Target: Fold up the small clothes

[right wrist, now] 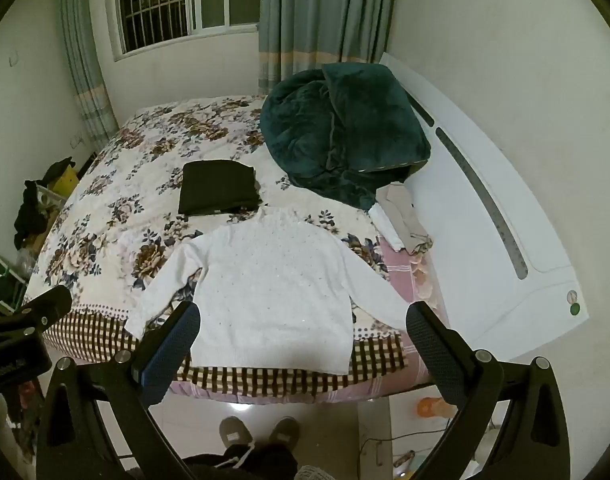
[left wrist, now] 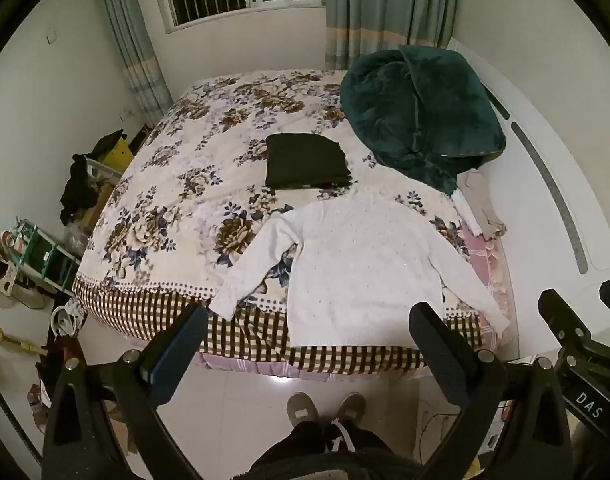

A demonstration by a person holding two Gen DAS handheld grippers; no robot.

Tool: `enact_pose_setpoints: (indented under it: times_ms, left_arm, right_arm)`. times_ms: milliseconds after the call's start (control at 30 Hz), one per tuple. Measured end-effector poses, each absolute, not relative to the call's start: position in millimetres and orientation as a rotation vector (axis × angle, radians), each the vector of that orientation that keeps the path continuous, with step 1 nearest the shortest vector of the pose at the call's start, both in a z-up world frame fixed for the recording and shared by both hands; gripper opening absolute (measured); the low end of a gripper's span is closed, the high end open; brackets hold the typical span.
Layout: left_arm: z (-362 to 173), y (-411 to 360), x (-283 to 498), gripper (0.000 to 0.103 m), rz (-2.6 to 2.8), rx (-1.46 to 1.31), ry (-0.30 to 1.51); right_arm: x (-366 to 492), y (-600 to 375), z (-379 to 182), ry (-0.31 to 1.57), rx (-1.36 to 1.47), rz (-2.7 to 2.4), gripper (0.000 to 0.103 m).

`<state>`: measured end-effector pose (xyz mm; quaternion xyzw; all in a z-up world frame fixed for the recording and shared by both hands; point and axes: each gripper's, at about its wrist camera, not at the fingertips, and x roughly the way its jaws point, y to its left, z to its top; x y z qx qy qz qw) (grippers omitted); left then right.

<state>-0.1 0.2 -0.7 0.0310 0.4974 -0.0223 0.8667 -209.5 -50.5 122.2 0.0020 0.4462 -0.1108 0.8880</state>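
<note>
A small white sweater (left wrist: 357,264) lies flat on the floral bedspread (left wrist: 177,184) near the bed's front edge, both sleeves spread outward; it also shows in the right wrist view (right wrist: 273,292). A folded black garment (left wrist: 305,160) lies just behind its collar, also in the right wrist view (right wrist: 219,192). My left gripper (left wrist: 309,316) is open and empty, held above the floor in front of the sweater's hem. My right gripper (right wrist: 303,316) is open and empty, in front of the hem too. The right gripper also shows at the left wrist view's right edge (left wrist: 577,308).
A dark green blanket (left wrist: 421,124) is heaped at the bed's back right. Folded beige and white clothes (left wrist: 479,204) lie beside the white headboard (left wrist: 553,176). Clutter and boxes (left wrist: 85,184) stand on the floor left of the bed. My feet (left wrist: 325,408) stand on the tiled floor.
</note>
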Motion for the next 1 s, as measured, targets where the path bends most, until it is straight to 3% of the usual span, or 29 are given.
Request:
enact_pose_setpoints:
  times_ms: [1000]
  left_arm:
    - [-1, 0, 0, 0.103, -0.053, 0.056, 1.029]
  right_arm:
    - [-214, -43, 146, 0.906, -0.012, -0.215, 0.103]
